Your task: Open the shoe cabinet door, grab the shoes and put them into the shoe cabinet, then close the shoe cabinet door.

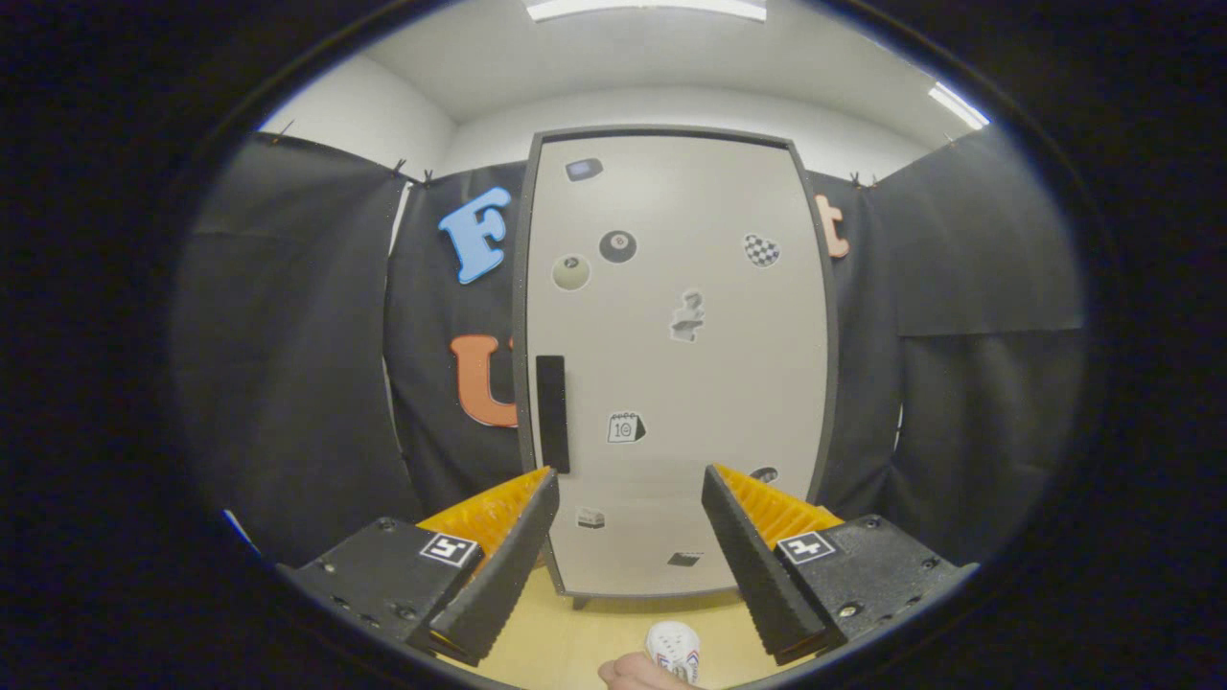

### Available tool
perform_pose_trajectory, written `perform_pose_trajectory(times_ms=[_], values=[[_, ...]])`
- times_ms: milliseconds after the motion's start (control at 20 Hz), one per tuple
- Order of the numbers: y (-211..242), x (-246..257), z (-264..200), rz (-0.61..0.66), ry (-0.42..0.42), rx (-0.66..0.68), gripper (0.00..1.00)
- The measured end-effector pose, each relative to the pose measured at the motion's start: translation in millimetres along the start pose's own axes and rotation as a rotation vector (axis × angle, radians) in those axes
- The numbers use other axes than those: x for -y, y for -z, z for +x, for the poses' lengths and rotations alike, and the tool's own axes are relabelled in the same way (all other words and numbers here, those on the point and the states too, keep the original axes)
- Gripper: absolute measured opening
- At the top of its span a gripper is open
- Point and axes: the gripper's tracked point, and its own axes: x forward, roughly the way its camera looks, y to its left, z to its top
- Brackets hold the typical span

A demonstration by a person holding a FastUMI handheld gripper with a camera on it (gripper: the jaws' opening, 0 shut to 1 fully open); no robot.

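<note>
One tall shoe cabinet [671,364] stands upright against the black cloth wall [288,364], straight ahead of the claw [630,484] and beyond its fingers. Its pale door [690,383], framed in dark grey, is closed flush. A dark vertical handle [551,413] sits on the door's left edge, about halfway down, just above the tip of the left finger. Small stickers are scattered over the door face: a black ball [617,246], a pale ball [570,272], a chequered heart [761,250] and a little calendar [625,427] among them (the rest are too small to make out). The cabinet rests on short feet on a light wooden worktop [585,637], which shows between the fingers.

The claw's two fingers stand wide apart with nothing between them, pointing at the lower part of the door without touching it.

Nearest the camera, low between the fingers, lies the toe of a small white shoe [673,647] with coloured markings, on the worktop and well short of the cabinet. Part of a person's hand [637,673] shows just beside it, at the shoe's left; whether it touches the shoe cannot be told.
</note>
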Motion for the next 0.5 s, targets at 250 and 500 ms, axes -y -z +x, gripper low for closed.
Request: perform_pose_trajectory(times_ms=[250, 500], values=[[-3, -32, 48, 0.02, -0.068, 0.018, 0.99], [-10, -47, 104, 0.028, -0.088, 0.073, 0.99]])
